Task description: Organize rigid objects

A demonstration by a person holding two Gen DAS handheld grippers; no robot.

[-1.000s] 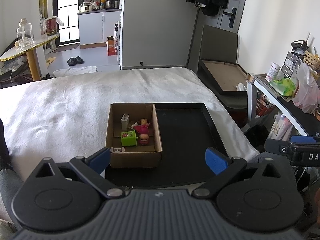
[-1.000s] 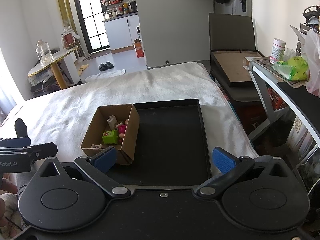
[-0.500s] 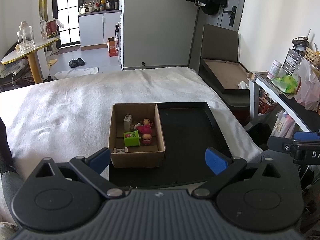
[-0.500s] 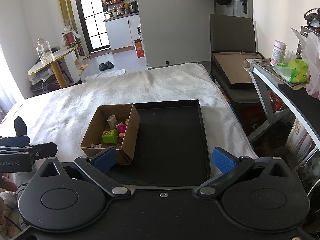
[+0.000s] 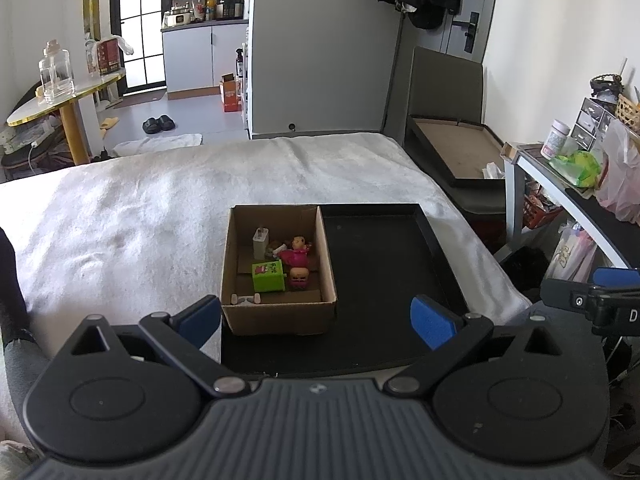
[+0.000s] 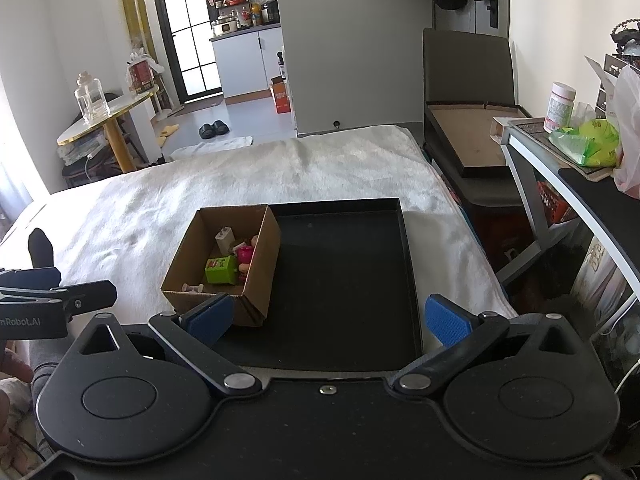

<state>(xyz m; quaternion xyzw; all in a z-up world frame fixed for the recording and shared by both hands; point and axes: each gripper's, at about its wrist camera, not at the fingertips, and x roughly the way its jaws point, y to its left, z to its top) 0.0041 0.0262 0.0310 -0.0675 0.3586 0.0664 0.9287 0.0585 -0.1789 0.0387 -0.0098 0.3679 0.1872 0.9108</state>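
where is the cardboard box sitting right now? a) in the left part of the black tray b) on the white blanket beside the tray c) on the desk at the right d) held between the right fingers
a: the cardboard box rests inside the black tray, against its left side, with the toys in it and both grippers open and apart from it.

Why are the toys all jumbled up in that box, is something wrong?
Nothing is broken or spilled. The toys just lie in a loose heap inside the cardboard box: the pink doll lies flat beside the green block, with a white charger behind. The box sits at the left side of the black tray, whose right side holds nothing.
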